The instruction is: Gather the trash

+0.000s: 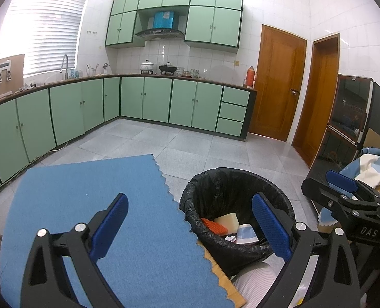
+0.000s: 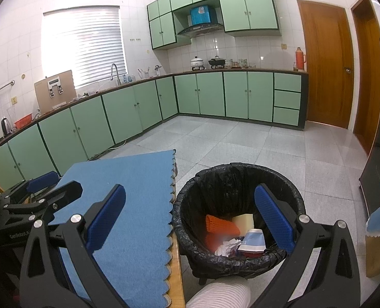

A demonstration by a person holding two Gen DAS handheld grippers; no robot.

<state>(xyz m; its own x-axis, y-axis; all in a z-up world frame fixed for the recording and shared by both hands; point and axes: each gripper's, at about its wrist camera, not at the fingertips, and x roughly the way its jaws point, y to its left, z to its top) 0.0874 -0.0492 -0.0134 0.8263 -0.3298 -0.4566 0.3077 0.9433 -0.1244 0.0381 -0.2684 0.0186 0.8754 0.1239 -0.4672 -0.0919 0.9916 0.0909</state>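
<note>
Right wrist view: your right gripper hangs spread wide, empty, above the black-lined bin. Inside it: orange mesh piece, yellow sponge, crumpled paper, paper cup. Your left gripper, likewise released, straddles the bin's rim and the blue cloth beside it.

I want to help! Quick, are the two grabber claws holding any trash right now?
Left gripper: open, holding nothing.
Right gripper: open, holding nothing, above the trash bin.

Black-lined bin upright on floor, holding mixed trash.
</note>
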